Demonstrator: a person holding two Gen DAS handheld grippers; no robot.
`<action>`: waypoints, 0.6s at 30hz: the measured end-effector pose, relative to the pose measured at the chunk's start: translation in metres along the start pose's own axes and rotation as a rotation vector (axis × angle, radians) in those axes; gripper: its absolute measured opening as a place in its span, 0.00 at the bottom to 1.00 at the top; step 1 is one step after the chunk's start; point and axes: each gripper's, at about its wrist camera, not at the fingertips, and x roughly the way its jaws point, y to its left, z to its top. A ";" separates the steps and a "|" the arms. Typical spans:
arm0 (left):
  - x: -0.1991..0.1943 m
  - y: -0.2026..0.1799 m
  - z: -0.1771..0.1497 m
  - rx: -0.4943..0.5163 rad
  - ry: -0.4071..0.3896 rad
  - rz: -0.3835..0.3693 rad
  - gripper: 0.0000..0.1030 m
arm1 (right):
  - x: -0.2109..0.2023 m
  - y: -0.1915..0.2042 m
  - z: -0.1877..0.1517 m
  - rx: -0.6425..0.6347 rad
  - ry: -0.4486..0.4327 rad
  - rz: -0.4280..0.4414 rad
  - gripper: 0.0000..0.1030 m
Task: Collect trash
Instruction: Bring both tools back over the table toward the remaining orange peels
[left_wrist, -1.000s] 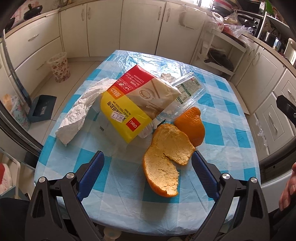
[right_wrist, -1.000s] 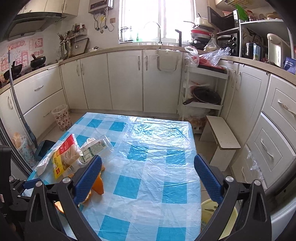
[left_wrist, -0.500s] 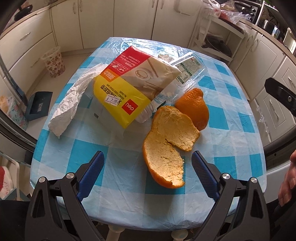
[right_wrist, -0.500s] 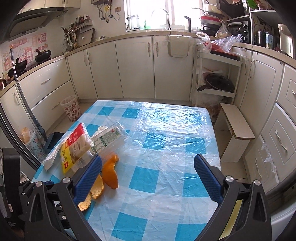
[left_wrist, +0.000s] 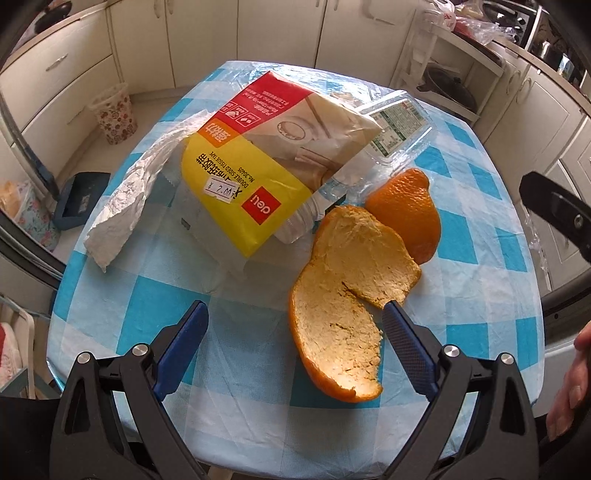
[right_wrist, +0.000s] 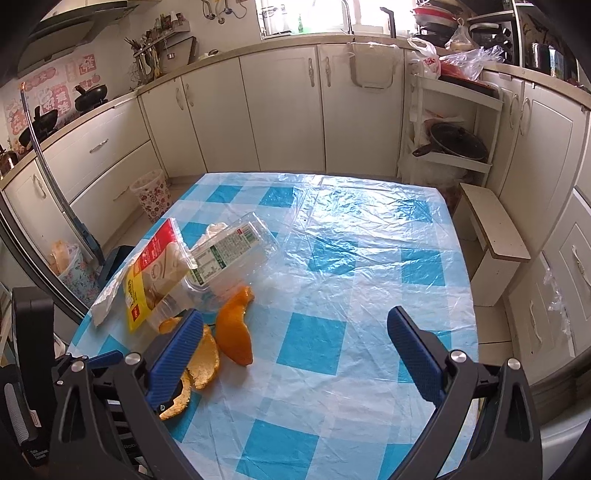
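Observation:
Trash lies on a blue-checked table (left_wrist: 480, 332). A big orange peel (left_wrist: 343, 325) lies pith up, with a second peel piece (left_wrist: 406, 214) behind it. A yellow and red tape packet (left_wrist: 266, 162) leans on a clear plastic box (left_wrist: 391, 136). A crumpled white wrapper (left_wrist: 125, 199) lies at the left. My left gripper (left_wrist: 295, 317) is open and empty, just above the big peel. My right gripper (right_wrist: 291, 321) is open and empty over the table, right of the peel piece (right_wrist: 236, 328), the packet (right_wrist: 151, 277) and the box (right_wrist: 229, 258).
A floral waste basket (right_wrist: 151, 194) stands on the floor by the cabinets, also seen in the left wrist view (left_wrist: 114, 114). A wooden stool (right_wrist: 495, 236) stands right of the table. A shelf rack with a pan (right_wrist: 454, 144) is behind it.
Both grippers have moved down and forward toward the table; the trash looks larger in both views. Nothing was grasped or shifted.

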 end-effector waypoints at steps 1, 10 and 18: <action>0.002 0.002 0.001 -0.009 -0.002 0.003 0.88 | 0.005 0.001 -0.001 -0.001 0.009 0.004 0.93; 0.005 -0.006 0.001 0.035 -0.008 0.002 0.78 | 0.045 0.017 -0.001 0.004 0.073 0.064 0.93; 0.006 -0.009 0.001 0.073 0.003 -0.013 0.68 | 0.074 0.018 -0.003 0.067 0.155 0.165 0.68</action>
